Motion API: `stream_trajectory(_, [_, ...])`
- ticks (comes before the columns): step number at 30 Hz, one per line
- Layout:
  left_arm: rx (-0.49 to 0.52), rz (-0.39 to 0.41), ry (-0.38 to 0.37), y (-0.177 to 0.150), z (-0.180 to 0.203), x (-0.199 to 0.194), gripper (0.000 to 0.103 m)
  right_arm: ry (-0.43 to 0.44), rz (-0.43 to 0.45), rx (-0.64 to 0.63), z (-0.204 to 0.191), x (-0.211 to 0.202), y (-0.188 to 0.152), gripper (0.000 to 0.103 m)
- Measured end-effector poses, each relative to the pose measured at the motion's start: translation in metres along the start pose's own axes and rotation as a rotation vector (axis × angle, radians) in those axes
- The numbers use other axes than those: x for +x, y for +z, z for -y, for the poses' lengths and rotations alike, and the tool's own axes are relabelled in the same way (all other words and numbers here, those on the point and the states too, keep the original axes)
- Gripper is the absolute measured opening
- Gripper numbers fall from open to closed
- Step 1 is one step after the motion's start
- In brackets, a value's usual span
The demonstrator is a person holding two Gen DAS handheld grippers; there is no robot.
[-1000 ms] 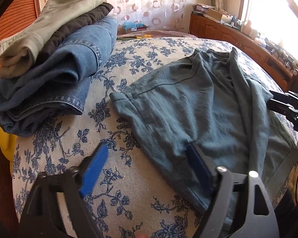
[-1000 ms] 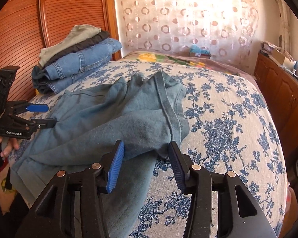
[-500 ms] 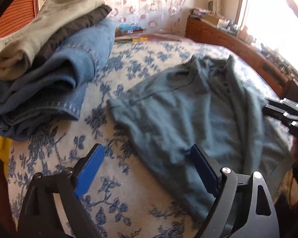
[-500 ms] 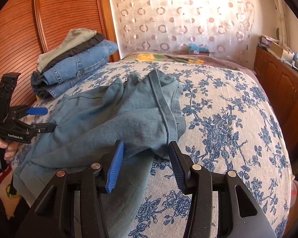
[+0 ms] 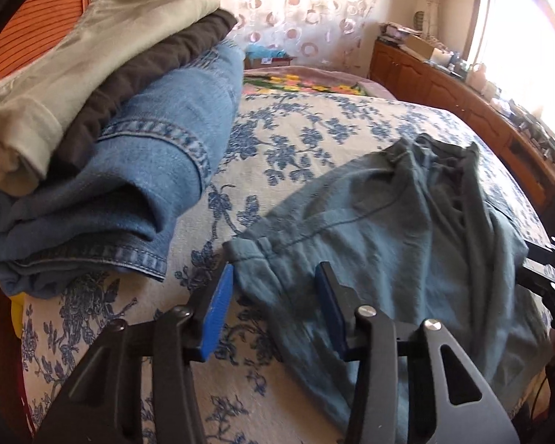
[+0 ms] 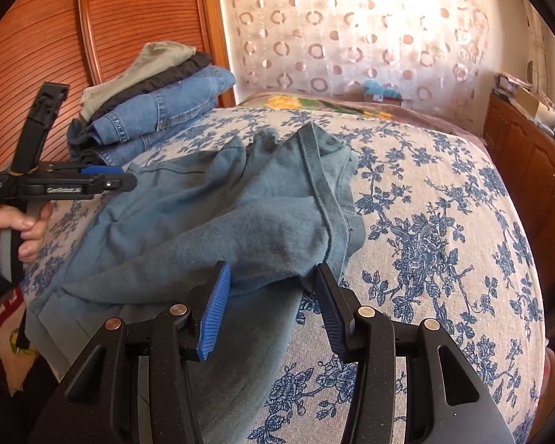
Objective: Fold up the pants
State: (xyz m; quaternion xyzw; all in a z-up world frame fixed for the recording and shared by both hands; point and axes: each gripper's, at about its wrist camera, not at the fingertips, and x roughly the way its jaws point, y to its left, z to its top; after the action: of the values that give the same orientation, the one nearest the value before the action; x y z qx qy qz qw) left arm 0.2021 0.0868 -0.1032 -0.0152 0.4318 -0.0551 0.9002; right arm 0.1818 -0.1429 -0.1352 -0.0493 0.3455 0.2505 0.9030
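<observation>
Now my left tongs (image 5: 273,288) have slid to the pants' (image 5: 407,244) corner on the bed (image 5: 314,133), spread wide. Right tongs (image 6: 268,288) gape too. Grabbing one layer would bunch them.

— Where do the rumpled teal cotton pants (image 6: 218,218) lie?
— On the blue-flowered bedspread (image 6: 436,222), with the stack of folded denim and khaki trousers (image 6: 148,107) behind them to the left.
</observation>
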Motion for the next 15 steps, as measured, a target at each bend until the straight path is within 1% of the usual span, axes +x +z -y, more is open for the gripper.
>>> stream_trajectory(2, [-0.022,-0.006,0.009,0.000,-0.005,0.002,0.036,0.000,0.003,0.005,0.001,0.000,0.000,0.047])
stream_trajectory(4, [-0.031,-0.009,-0.002,0.001,-0.007,0.003,0.030,-0.001,0.004,0.005,0.001,0.000,-0.001,0.047])
stream_trajectory(6, [-0.020,-0.006,-0.006,0.000,-0.006,0.002,0.012,0.000,0.004,0.005,0.001,-0.001,-0.001,0.047])
stream_trajectory(7, [-0.011,-0.002,-0.004,-0.001,-0.005,0.002,0.006,0.000,0.004,0.006,0.001,-0.001,-0.001,0.047])
stream_trajectory(8, [-0.005,0.009,-0.002,-0.001,-0.004,-0.001,0.003,0.000,0.004,0.007,0.001,0.000,-0.001,0.047])
stream_trajectory(12, [-0.023,0.100,0.043,0.004,-0.009,-0.020,0.002,0.000,0.006,0.009,0.001,-0.001,-0.001,0.047])
stream_trajectory(15, [-0.025,0.092,0.055,0.008,-0.015,-0.018,0.003,0.000,0.004,0.008,0.001,-0.001,-0.001,0.047])
